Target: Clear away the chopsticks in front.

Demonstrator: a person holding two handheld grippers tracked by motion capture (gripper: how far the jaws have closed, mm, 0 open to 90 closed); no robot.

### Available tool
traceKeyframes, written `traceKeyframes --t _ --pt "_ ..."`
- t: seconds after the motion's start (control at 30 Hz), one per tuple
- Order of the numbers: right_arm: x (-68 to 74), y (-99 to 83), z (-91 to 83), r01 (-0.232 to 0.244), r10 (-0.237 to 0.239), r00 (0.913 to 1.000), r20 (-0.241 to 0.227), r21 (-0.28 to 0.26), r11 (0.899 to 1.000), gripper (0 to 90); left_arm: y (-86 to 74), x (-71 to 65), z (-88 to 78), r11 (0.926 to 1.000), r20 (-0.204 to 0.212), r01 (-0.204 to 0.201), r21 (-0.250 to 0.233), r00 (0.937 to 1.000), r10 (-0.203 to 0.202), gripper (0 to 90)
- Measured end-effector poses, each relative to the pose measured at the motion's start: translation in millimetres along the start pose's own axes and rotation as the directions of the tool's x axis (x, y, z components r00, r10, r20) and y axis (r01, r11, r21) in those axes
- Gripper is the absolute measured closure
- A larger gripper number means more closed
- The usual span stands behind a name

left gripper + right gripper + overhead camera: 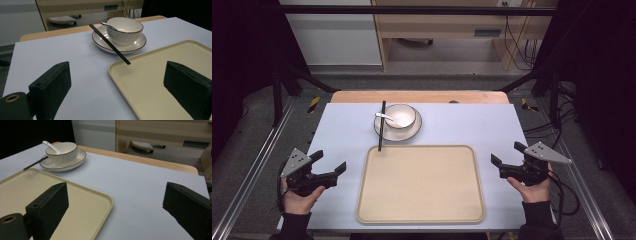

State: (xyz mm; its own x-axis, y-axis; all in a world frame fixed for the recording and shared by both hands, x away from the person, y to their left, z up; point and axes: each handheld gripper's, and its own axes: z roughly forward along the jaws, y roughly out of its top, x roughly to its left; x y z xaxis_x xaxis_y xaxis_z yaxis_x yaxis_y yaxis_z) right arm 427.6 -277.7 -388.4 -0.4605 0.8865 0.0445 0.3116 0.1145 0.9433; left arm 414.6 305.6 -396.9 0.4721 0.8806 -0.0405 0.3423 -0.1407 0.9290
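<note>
My left gripper [331,161] wide open and empty, my right gripper [507,156] likewise, beige tray [421,215] lying between my fingers, bowl [400,115] on its plate [387,134] beyond them, chopsticks [381,126] leaning across the plate's rim onto the tray's edge.

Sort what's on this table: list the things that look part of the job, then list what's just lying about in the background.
Part of the job:
- tray, bare, between the left gripper and right gripper, both open
- bowl on the plate
- spoon in the bowl
- chopsticks leaning across the plate's rim

Lying about:
- cables on the floor
- wooden cabinet behind the table
</note>
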Motion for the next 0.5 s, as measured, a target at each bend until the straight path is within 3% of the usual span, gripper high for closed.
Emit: traceKeyframes --t 0.5 --pt "5.8 2.0 0.7 0.018 -0.018 0.9998 0.007 0.004 1.0 6.7 6.6 3.6 11.8 0.9994 -0.005 -0.009 0.032 0.9999 0.009 8.2"
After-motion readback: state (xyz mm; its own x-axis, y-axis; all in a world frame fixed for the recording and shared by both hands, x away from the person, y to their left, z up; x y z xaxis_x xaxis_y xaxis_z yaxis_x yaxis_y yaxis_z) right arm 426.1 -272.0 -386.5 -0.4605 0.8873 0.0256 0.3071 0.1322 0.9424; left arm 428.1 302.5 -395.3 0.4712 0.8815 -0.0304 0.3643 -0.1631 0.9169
